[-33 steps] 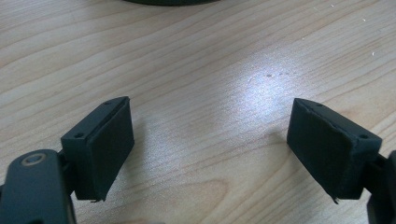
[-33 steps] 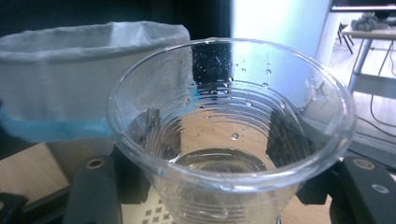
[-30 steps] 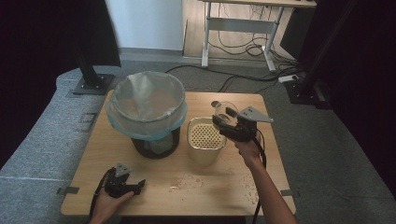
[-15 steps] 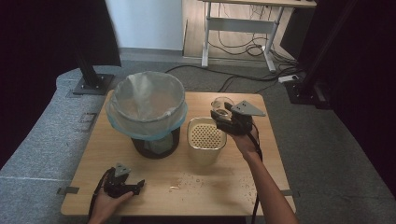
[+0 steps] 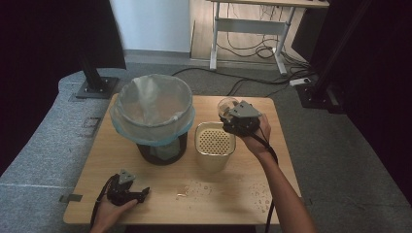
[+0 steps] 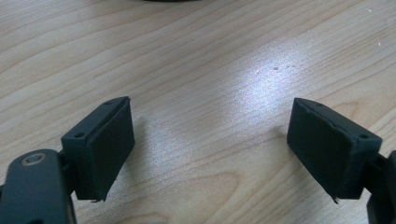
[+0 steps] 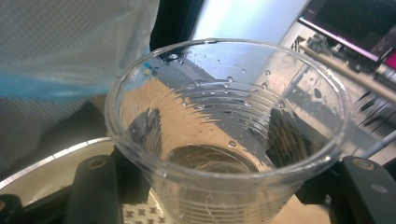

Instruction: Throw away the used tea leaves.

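The right gripper (image 5: pixel 232 118) holds a clear plastic cup (image 7: pixel 224 140), its 2 jaws closed against the cup's sides. In the high view the cup (image 5: pixel 226 106) sits at the gripper's far tip, raised above the table (image 5: pixel 272 160) and just past the back right corner of the cream bin (image 5: pixel 215 145). In the right gripper view the cup fills the space between the jaws, mouth toward the camera, with drops clinging to its inner wall; the bottom looks wet, but whether liquid stands there I cannot tell.

The cream bin has a perforated top and stands near the table's middle. Just left of it is a dark basket (image 5: pixel 163 151) lined with a pale blue bag (image 5: pixel 152 109), whose edge folds over the rim; the bag looks empty from above.

The left gripper (image 5: pixel 127 190) rests on the table at the near left corner, well apart from the cup. Its jaws stand wide apart in the left gripper view, with bare wood between them.

Small spots of spilled liquid (image 5: pixel 197 188) lie on the near table.
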`<act>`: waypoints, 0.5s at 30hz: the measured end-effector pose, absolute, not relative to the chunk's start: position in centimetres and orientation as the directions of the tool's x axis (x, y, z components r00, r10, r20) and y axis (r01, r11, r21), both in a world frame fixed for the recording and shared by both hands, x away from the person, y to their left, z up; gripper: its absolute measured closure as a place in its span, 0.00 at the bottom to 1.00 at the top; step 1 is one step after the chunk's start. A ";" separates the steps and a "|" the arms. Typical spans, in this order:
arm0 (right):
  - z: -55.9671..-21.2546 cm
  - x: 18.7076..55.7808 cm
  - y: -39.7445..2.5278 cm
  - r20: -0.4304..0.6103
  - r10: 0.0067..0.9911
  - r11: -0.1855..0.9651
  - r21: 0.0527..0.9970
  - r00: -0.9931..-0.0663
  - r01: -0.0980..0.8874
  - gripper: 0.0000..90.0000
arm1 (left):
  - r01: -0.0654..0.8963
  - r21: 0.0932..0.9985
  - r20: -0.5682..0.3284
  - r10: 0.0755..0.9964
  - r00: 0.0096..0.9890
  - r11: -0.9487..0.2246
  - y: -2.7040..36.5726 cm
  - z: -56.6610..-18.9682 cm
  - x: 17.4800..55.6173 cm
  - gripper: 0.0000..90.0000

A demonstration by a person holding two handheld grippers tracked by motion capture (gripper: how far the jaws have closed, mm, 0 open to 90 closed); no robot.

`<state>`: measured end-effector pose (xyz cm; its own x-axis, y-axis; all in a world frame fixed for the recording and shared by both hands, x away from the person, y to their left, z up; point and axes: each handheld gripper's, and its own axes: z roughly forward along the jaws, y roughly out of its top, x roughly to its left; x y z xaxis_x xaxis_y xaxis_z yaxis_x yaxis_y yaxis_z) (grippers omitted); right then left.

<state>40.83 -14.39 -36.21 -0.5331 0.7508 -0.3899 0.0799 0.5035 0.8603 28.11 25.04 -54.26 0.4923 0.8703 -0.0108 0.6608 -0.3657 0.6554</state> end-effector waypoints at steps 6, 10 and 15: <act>-36.0 40.6 -13.4 -0.505 0.684 0.603 0.797 -0.526 0.020 0.40 | 0.661 0.655 -0.010 0.870 0.493 -0.367 25.0 -54.3 28.1 0.16; -36.3 40.3 -13.0 -0.574 0.637 0.661 0.750 -0.514 -0.018 0.41 | 0.660 0.655 -0.009 0.870 0.492 -0.367 25.0 -54.3 28.1 0.16; -36.8 40.2 -12.8 -0.642 0.573 0.735 0.678 -0.509 -0.028 0.41 | 0.661 0.655 -0.011 0.869 0.494 -0.368 25.0 -54.3 28.1 0.16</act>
<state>40.19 -12.81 -36.82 -0.5088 0.5732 -0.6423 -0.0281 0.7346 0.6779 28.10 25.05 -54.26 0.4944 0.8692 -0.0108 0.6605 -0.3676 0.6546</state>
